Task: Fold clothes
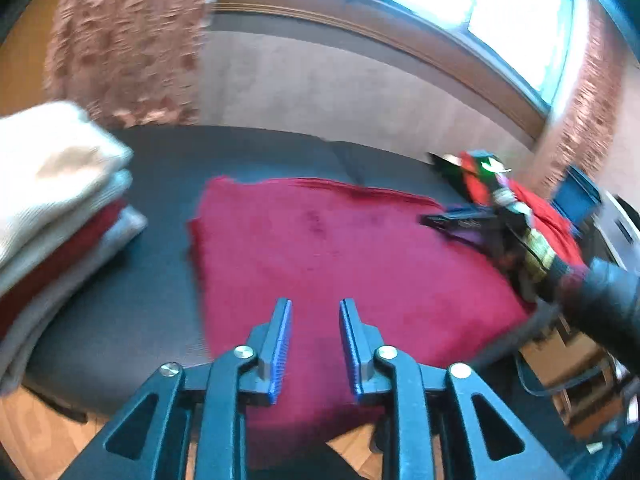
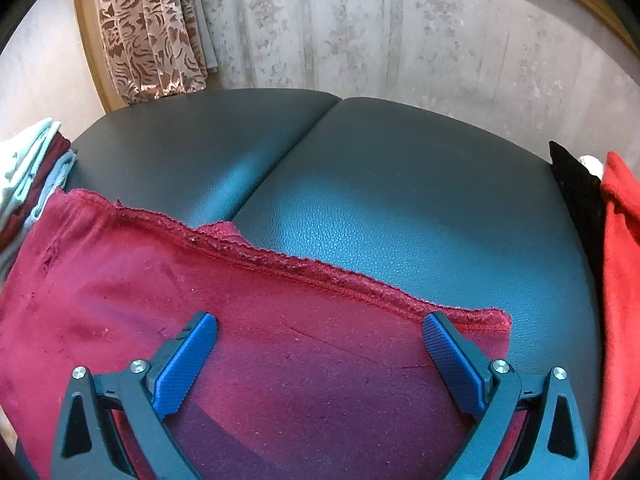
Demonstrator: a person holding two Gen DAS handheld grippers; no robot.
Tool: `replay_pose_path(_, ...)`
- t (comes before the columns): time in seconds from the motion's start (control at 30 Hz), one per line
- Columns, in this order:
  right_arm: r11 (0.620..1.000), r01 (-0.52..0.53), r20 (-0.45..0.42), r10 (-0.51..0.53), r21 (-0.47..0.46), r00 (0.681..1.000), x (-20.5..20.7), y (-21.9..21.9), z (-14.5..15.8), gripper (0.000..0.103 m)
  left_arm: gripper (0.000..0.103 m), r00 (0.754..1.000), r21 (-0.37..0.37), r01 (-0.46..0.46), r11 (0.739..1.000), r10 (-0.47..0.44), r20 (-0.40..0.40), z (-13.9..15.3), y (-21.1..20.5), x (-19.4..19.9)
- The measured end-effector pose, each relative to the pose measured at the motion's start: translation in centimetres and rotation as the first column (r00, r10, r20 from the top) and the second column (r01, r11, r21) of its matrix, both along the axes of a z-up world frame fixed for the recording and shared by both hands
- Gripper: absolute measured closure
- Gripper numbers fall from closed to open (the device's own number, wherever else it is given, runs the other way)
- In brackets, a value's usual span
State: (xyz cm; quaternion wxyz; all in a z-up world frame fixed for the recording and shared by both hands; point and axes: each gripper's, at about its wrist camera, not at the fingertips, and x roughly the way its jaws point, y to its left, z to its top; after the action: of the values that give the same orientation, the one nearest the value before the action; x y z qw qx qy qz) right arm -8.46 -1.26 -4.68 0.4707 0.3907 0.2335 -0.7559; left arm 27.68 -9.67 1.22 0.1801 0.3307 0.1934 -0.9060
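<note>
A: Start nearest. What are the fingers doing?

B: The left gripper [image 1: 315, 344] hangs over the near edge of the crimson cloth [image 1: 340, 256] with its fingers a narrow gap apart and nothing pinched between them. The right gripper [image 2: 320, 356] has its fingers spread wide over the same cloth, close to its stitched hem [image 2: 280, 258]; I cannot tell whether the pads touch the fabric.

A: And the cloth itself?

B: It lies flat on the dark padded desk [image 2: 360, 200], looks already doubled, and its near part hangs over the desk's front edge toward the floor. Taking the cloth as the landmark: to its left sits a stack of folded clothes [image 1: 52, 208], almost touching its left corner; to its right lies a loose red garment [image 2: 620, 280] beside a black one [image 2: 572, 184]. Beyond it is bare desk, then the wall and a patterned curtain [image 2: 152, 32].

A: What could go wrong?

B: With neither gripper holding, the overhanging part could drag the cloth off the desk. If the left fingers close on only the top layer, the fold may peel open. A wide sweep to the left could knock the folded stack, and the right gripper could snag the red garment, judging by how close it lies.
</note>
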Motion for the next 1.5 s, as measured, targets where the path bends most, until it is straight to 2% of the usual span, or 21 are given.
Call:
replay_pose_path(0.07,0.999,0.004,-0.047,-0.002,0.050,0.999,0.9,-0.4,1.0,0.000,0.079,0.999,-0.004,0.039,0.999,-0.039,0.020,-0.3,1.1,-0.6)
replay_pose_path(0.13,0.998,-0.064,-0.097,0.065,0.014,0.993,3.4,0.3,3.0,0.000,0.079,0.997,0.022,0.054,0.998,-0.055,0.055,-1.6,1.4,-1.3)
replay_pose_path(0.17,0.989,-0.149,-0.110,0.146,-0.024,0.983,5.8,1.2,4.4,0.000,0.079,0.995,0.035,0.061,0.998,-0.064,0.073,-2.2,1.6,-1.6)
replay_pose_path(0.23,0.961,-0.275,-0.132,0.269,-0.029,0.954,9.9,2.6,5.5,0.000,0.079,0.995,0.053,0.058,0.997,-0.062,0.078,-2.9,1.6,-1.6)
replay_pose_path(0.27,0.938,-0.346,-0.143,0.341,-0.014,0.929,12.4,3.6,5.5,0.000,0.079,0.995,0.061,0.055,0.997,-0.060,0.076,-3.0,1.5,-1.6)
replay_pose_path(0.33,0.915,-0.404,-0.155,0.402,0.020,0.903,15.6,4.8,4.5,0.000,0.079,0.995,0.056,0.058,0.997,-0.062,0.083,-3.3,1.6,-1.3)
replay_pose_path(0.43,0.925,-0.360,-0.145,0.375,0.123,0.915,17.7,6.0,0.6,0.000,0.078,0.991,0.035,0.084,0.996,-0.087,0.100,-4.3,1.4,-0.9)
replay_pose_path(0.47,0.931,-0.342,-0.151,0.359,0.123,0.921,17.7,6.7,-0.3,0.000,0.079,0.992,0.049,0.083,0.995,-0.087,0.089,-4.6,1.2,-0.4)
replay_pose_path(0.5,0.942,-0.331,-0.149,0.336,0.058,0.930,17.6,7.8,-0.4,0.000,0.079,0.993,0.063,0.082,0.995,-0.087,0.077,-4.9,0.9,0.0)
replay_pose_path(0.53,0.950,-0.312,-0.135,0.314,0.034,0.940,17.3,8.6,-0.5,0.000,0.079,0.994,0.067,0.079,0.995,-0.084,0.076,-5.0,0.8,-0.1)
replay_pose_path(0.6,0.950,-0.311,-0.160,0.312,0.035,0.936,18.1,9.0,-0.6,0.000,0.079,0.991,0.046,0.077,0.996,-0.081,0.103,-4.6,0.8,-0.6)
replay_pose_path(0.63,0.950,-0.311,-0.173,0.312,0.036,0.934,18.5,9.2,-0.7,0.000,0.079,0.993,0.064,0.068,0.996,-0.074,0.097,-4.2,0.7,-0.6)
replay_pose_path(0.67,0.949,-0.313,-0.163,0.315,0.041,0.935,18.4,9.1,-0.5,0.000,0.079,0.994,0.083,0.058,0.995,-0.066,0.090,-3.8,0.6,-0.5)
replay_pose_path(0.73,0.949,-0.313,-0.125,0.316,0.041,0.940,17.9,8.9,0.1,0.000,0.078,1.000,0.133,0.005,0.991,-0.006,0.008,-2.1,-1.0,1.1)
replay_pose_path(0.8,0.957,-0.291,-0.092,0.289,-0.001,0.953,16.9,9.0,1.6,0.000,0.073,0.996,0.183,-0.047,0.982,0.059,-0.064,-0.7,-2.7,2.8)
replay_pose_path(0.87,0.965,-0.250,-0.070,0.245,-0.074,0.967,15.3,9.1,3.5,0.000,0.066,0.988,0.259,-0.090,0.962,0.119,-0.100,-0.2,-4.8,4.4)
replay_pose_path(1.0,0.981,-0.138,-0.054,0.132,-0.134,0.990,11.1,8.8,4.7,0.000,0.061,0.980,0.318,-0.142,0.937,0.179,-0.088,-0.7,-7.3,5.0)
replay_pose_path(1.2,0.994,-0.003,0.043,0.008,-0.110,0.999,5.1,7.6,1.5,0.000,0.061,0.991,0.307,-0.124,0.944,0.131,-0.002,-2.2,-7.8,2.6)
replay_pose_path(1.3,0.988,-0.017,0.043,0.024,-0.154,0.999,4.8,8.1,0.6,0.000,0.061,0.990,0.297,-0.143,0.944,0.142,0.023,-2.8,-8.9,1.9)
replay_pose_path(1.4,0.988,-0.025,0.025,0.029,-0.152,0.999,5.0,8.0,0.7,0.000,0.060,0.991,0.333,-0.125,0.934,0.134,-0.002,-3.3,-9.8,1.4)
replay_pose_path(1.5,0.986,-0.027,0.025,0.032,-0.164,0.999,4.7,8.0,0.6,0.000,0.060,0.996,0.339,-0.086,0.937,0.091,-0.001,-3.9,-10.1,0.0)
